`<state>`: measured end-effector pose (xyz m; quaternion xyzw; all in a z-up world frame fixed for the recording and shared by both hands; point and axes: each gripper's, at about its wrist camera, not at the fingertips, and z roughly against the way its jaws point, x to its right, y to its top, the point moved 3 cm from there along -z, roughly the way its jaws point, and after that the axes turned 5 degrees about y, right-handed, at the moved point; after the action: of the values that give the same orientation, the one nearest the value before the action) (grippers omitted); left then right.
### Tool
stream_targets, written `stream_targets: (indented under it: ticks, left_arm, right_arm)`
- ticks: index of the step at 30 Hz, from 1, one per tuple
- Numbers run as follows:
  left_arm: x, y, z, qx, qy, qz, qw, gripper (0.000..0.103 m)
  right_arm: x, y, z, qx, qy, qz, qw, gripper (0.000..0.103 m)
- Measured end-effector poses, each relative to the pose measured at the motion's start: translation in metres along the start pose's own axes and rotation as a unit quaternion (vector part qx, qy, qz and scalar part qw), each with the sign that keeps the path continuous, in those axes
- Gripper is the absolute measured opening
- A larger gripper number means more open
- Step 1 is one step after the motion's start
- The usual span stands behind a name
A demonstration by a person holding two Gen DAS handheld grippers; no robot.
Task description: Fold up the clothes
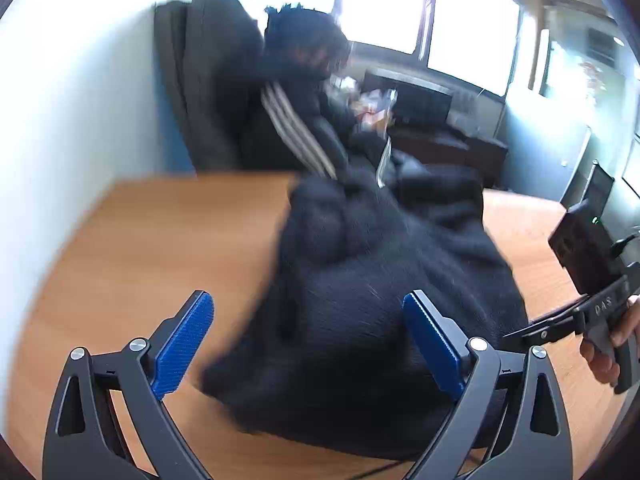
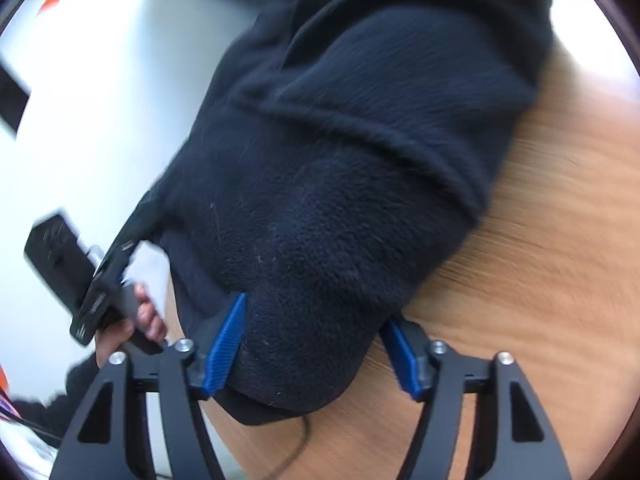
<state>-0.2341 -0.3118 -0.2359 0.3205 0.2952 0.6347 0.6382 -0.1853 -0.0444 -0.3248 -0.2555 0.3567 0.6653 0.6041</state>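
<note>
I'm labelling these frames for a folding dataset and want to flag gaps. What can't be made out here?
- Garment type: the dark fleece is bunched; sleeves and collar are not distinguishable in either view.
- Right gripper grip: in the right wrist view the fleece sits between its fingers; pad contact is unclear.
- Seated person: motion-blurred in the left wrist view.
- Table extent: cut off by the fisheye edges.

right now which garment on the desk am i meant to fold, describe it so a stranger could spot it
Find the wooden desk standing against the white wall. On it lies a rumpled heap of navy fleece garment, reaching from the near edge toward the far side. Unlike the black white-striped jacket worn by the seated person behind, it is plain, fuzzy and stripeless.
</note>
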Motion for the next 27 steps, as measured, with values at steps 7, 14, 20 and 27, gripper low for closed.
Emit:
stream_targets:
  ticks: [7,14,20,27]
  left_arm:
    - [-0.051,0.045,-0.063,-0.1,-0.182,0.016,0.9781,0.103]
    - [-0.054,0.017,-0.159,-0.286,-0.324,0.093,0.8968,0.103]
    - [-0.029,-0.019,-0.177,-0.339,-0.391,0.106,0.8494,0.103]
    - [-0.017,-0.024,-0.173,-0.314,-0.407,0.106,0.8512,0.097]
  right_arm:
    - [0.005,0.02,0.056,0.096,-0.001,-0.048,0.994,0.1]
    - [0.023,0.047,0.012,0.1,-0.003,-0.094,0.991,0.101]
    - [0.014,0.051,-0.03,0.083,-0.006,-0.055,0.995,0.103]
    - [0.0,0.059,-0.046,0.065,-0.061,-0.024,0.996,0.083]
